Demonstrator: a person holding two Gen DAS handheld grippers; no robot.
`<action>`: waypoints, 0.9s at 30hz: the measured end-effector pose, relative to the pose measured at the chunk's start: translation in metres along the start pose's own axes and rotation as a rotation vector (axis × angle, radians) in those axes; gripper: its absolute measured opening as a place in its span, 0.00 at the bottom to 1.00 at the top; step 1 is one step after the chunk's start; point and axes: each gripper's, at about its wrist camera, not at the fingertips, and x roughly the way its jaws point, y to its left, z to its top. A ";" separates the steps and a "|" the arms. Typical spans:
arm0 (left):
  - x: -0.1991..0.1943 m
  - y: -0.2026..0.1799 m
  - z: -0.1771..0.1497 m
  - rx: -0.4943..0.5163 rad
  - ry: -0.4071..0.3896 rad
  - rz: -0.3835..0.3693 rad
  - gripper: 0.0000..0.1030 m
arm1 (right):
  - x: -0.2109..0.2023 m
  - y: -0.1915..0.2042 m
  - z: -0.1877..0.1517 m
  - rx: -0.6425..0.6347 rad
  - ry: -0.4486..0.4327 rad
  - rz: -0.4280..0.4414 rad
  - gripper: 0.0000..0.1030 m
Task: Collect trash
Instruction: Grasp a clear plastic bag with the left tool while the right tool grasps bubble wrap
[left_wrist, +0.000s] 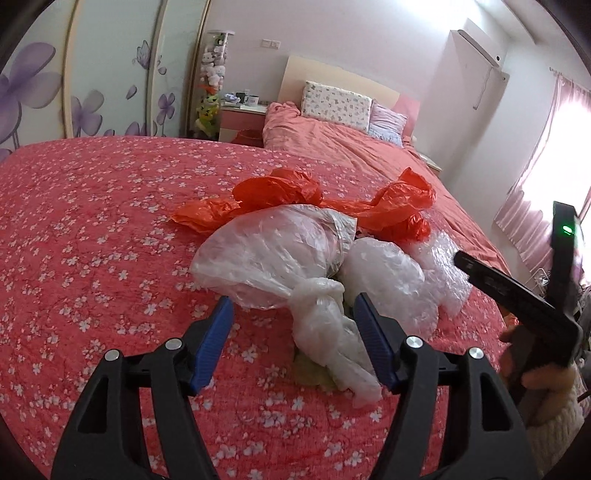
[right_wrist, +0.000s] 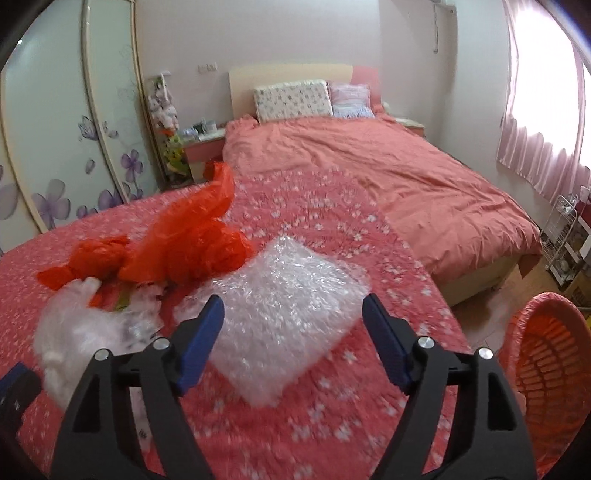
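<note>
Left wrist view. A heap of trash lies on the flowered bedspread (left_wrist: 92, 221): a knotted clear plastic bag (left_wrist: 273, 254), red plastic bags (left_wrist: 280, 188) behind it, and bubble wrap (left_wrist: 439, 273) to its right. The left gripper (left_wrist: 293, 314) has its fingers (left_wrist: 218, 332) spread, straddling the bag's twisted neck without pressing on it. The bag looks light, soft and slippery; the knot is probably the firmest place to pinch. The right gripper shows at the right edge, in a hand (left_wrist: 543, 376).

Right wrist view. The right gripper (right_wrist: 293, 317) hovers over the flat bubble wrap (right_wrist: 288, 306), fingers (right_wrist: 384, 343) spread wide and holding nothing. The sheet should be nearly weightless, limp and slick, so a grip across an edge or corner seems best. The red plastic bags (right_wrist: 192, 247) lie to its left. A red basket (right_wrist: 546, 354) stands off the bed at right, likely where the trash goes.
</note>
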 end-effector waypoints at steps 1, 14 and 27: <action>0.002 0.002 0.000 -0.003 0.005 -0.004 0.65 | 0.008 0.002 0.001 0.001 0.025 -0.003 0.74; 0.024 -0.010 -0.009 0.002 0.069 0.025 0.65 | 0.012 -0.019 -0.019 0.000 0.087 -0.020 0.19; 0.005 0.000 -0.013 -0.008 0.059 0.010 0.29 | -0.038 -0.052 -0.040 0.014 0.008 -0.006 0.16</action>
